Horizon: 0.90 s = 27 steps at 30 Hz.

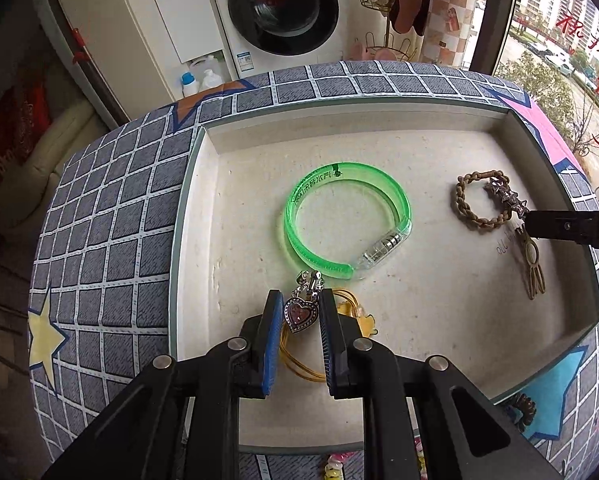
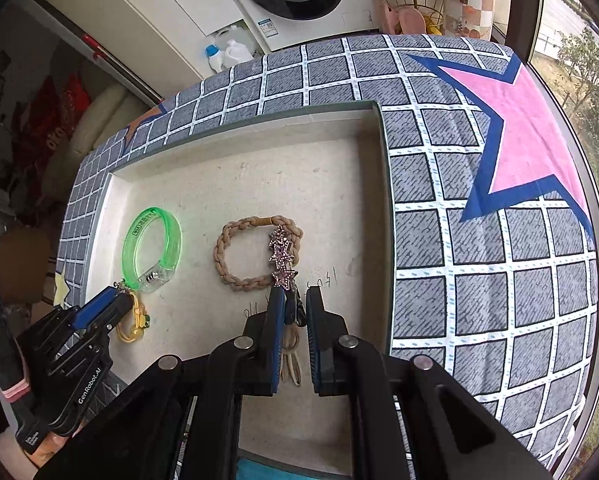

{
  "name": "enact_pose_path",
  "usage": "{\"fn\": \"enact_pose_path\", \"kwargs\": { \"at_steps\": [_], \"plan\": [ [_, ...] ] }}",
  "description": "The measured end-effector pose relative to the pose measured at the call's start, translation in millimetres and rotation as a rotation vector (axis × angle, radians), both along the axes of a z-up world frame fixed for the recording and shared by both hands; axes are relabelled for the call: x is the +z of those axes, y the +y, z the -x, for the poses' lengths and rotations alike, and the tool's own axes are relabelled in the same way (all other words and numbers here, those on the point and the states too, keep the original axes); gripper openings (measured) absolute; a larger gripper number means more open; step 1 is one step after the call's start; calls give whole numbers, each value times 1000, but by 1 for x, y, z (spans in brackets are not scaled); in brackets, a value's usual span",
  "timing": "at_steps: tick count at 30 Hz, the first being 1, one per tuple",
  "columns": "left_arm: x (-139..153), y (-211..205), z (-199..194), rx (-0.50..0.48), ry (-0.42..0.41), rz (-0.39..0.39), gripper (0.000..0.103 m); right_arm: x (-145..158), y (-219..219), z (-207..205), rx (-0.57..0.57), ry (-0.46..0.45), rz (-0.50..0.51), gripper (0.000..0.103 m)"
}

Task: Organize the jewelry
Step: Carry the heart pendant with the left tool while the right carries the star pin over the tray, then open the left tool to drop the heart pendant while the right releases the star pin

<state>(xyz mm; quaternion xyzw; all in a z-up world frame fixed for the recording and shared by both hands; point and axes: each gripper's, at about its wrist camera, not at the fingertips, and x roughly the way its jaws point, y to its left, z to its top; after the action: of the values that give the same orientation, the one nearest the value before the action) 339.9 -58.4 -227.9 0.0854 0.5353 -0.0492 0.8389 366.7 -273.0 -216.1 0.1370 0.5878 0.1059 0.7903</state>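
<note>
A shallow cream tray (image 1: 203, 216) holds the jewelry. My left gripper (image 1: 298, 304) is shut on a pink heart clip (image 1: 299, 312), above a yellow hair tie (image 1: 351, 312). A green bangle (image 1: 347, 220) lies just beyond it. My right gripper (image 2: 292, 300) is shut on a pink star clip (image 2: 282, 256), which lies over a braided tan hair tie (image 2: 255, 252). A tan clip (image 2: 291, 360) lies under the right gripper. In the right wrist view the left gripper (image 2: 111, 300) is at the lower left, beside the bangle (image 2: 151, 248).
The tray's walls (image 2: 383, 184) rise on all sides. It sits on a grey grid cloth with stars (image 2: 499, 240). More hair ties (image 1: 523, 408) lie outside the tray's near edge. A washing machine (image 1: 283, 8) stands behind.
</note>
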Motion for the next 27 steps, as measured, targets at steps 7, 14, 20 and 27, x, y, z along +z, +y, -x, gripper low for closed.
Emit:
{"fn": "enact_pose_path", "kwargs": {
  "at_steps": [7,14,20,27],
  "plan": [
    [16,2,7,20,-77,-8,100,6,3,4,-7,-16,-27,54],
    [35,6,14,11,-88,13,100,25,2,13,-18,-53,-93,72],
    [54,17,33,19,-105,35,103,41,4,33,-33,-74,-146,87],
    [63,37,62,48,-75,59,103,56,4,64,-73,-103,-187,100]
  ]
}}
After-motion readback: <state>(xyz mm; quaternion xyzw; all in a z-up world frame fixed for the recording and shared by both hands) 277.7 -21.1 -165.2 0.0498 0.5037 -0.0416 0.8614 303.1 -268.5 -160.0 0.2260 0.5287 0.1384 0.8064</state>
